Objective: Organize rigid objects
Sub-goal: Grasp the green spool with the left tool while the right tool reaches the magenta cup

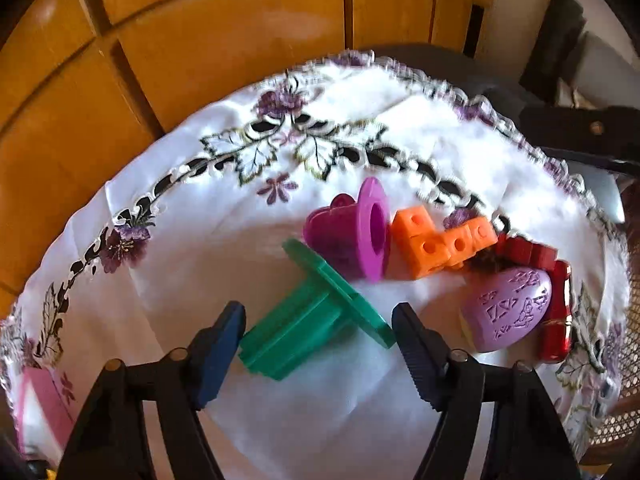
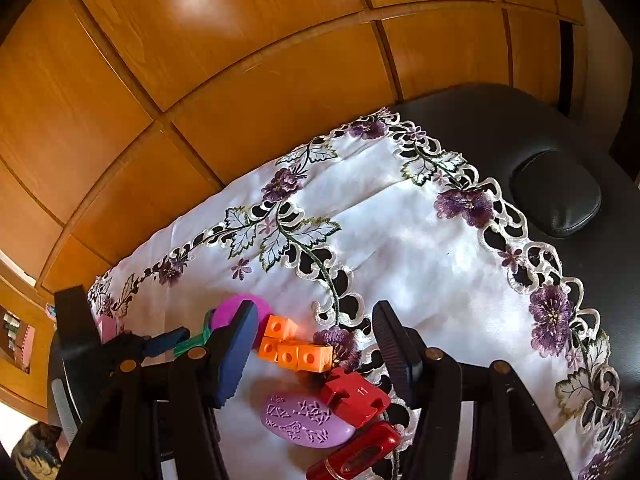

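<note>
A green plastic piece (image 1: 316, 320) with a flat flange lies on the white cloth, spanning the gap of my left gripper (image 1: 320, 332). Its ends come close to both pads, and I see no squeeze on it. Just beyond it lies a magenta hat-shaped piece (image 1: 360, 232), then orange linked cubes (image 1: 436, 244), a red block (image 1: 524, 252), a lilac embossed egg (image 1: 508, 312) and a shiny red toy car (image 1: 558, 316). My right gripper (image 2: 316, 356) hovers open over the orange cubes (image 2: 296, 350), the red block (image 2: 354, 396) and the egg (image 2: 304, 420), gripping none.
An embroidered white cloth (image 2: 400, 248) covers part of a black table (image 2: 480, 128). Wooden cabinet doors (image 2: 240, 80) stand behind it. A black cushion (image 2: 556, 192) lies at the far right. A pink object (image 1: 44, 404) sits at the cloth's near left, and a wicker seat (image 1: 624, 400) is at right.
</note>
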Demonstrator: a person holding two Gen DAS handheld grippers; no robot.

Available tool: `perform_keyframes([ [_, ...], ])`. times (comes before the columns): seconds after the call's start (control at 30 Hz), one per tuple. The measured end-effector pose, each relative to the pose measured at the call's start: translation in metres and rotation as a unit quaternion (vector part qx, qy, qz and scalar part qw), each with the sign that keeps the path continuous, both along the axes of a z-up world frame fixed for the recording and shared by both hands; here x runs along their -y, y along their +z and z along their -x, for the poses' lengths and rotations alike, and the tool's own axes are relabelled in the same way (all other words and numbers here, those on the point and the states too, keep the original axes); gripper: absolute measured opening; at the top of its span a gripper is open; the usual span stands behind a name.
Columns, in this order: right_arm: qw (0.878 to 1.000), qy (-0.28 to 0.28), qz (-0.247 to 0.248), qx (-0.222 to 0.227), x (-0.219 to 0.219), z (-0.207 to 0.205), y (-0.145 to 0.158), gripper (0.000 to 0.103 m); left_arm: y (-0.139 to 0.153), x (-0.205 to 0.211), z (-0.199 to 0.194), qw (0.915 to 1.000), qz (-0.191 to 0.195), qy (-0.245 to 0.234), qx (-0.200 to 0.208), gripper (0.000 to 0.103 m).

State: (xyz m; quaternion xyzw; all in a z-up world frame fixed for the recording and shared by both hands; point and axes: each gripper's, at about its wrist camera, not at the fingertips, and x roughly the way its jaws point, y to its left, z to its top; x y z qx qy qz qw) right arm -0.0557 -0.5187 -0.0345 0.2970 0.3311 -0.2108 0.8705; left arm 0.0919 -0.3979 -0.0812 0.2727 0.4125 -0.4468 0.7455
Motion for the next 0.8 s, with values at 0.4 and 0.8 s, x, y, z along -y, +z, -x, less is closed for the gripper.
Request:
perform_keyframes([
  [0.4, 1.0, -0.02, -0.018, -0.001, 0.008, 0.005, -0.003, 0.06, 0.014, -0.076, 0.057, 0.9944, 0.054, 0.091, -0.002, 0.074],
  [0.8, 0.998, -0.037, -0.047, -0.008, 0.017, 0.008, -0.012, 0.06, -0.004, -0.103, 0.108, 0.9897, 0.064, 0.111, 0.063, 0.074],
])
